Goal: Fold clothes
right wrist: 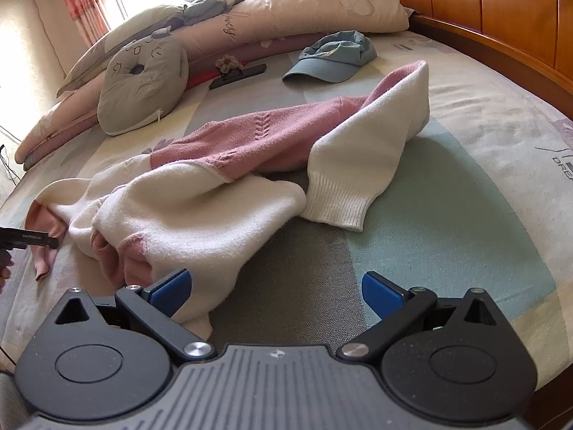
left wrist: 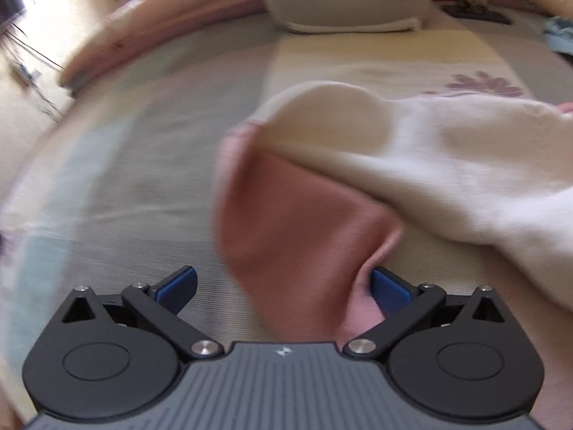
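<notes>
You are working over a bed with a patterned cover, a wooden headboard behind it and a bright window at the far side. Take the sweater, pink and cream knit, as your landmark: it lies rumpled across the middle of the bed, not folded, body bunched and one sleeve bent back so its ribbed cuff points toward you.

Nearest you, the right tool sits low just in front of the sweater's near hem, released, jaws spread wide, its left finger at the cream edge and nothing between them. The left tool is at the sweater's left end, also released; a pink fold lies loosely between its blue pads and touches the right one, but they are not closed on it. That view is blurred.

Expect soft, light, floppy knit that stretches and sags; the ribbed hem and cuffs look like the firmest places to pinch.

Beyond the sweater lie a blue cap, a grey cushion and rolled bedding.
</notes>
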A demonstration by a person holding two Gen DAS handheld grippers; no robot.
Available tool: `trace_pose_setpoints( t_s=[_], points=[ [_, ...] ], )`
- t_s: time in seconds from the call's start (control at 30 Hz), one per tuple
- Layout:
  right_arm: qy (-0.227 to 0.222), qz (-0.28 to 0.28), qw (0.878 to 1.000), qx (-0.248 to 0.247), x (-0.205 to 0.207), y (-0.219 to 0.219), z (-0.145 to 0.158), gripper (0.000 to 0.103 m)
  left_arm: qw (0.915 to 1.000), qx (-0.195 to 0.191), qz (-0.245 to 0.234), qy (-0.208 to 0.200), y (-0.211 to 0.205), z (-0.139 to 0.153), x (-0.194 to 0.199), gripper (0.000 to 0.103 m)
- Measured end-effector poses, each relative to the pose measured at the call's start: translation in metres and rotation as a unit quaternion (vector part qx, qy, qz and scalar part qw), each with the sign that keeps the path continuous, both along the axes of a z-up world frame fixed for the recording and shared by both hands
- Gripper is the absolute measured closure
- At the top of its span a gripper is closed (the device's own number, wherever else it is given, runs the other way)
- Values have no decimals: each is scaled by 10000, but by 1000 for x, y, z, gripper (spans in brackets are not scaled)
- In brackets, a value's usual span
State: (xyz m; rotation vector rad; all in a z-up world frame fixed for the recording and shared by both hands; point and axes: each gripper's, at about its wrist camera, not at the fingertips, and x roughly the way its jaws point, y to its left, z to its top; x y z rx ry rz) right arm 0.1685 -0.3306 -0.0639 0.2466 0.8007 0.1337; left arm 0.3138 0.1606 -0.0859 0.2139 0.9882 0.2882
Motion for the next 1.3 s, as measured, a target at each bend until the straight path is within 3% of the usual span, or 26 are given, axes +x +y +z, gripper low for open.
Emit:
trace_pose_setpoints(
  t_s=[0.23,0.37,0.73,0.77,0.93,1.0,1.13,1.3],
  points=[
    [28,52,10000,13,3,3,-2,0,9954,770,560,143,48,7,-13,3],
    [21,95,10000,-7,5,7,-2,0,9990,358,198,-185,39,28,-27,2],
    [-26,244,9997,-62,3,21,4,0,9960,-61,-895,37,-51,1,1,1],
    [-32,220,9997,-67,2,20,5,0,9964,244,-804,86,-54,-8,4,1],
    [-99,101,9998,-111,-4,9,7,0,9943,1006,-330,-150,-38,-10,-8,0],
    [-72,59,9999,-115,-4,6,5,0,9949,976,-203,-148,-22,-6,-14,0],
    [-2,66,10000,-7,-1,7,-1,0,9906,1362,2,-114,3,2,-27,0],
    [-28,214,9998,-59,-2,16,0,0,9903,1384,60,-59,29,13,-45,0]
  ],
)
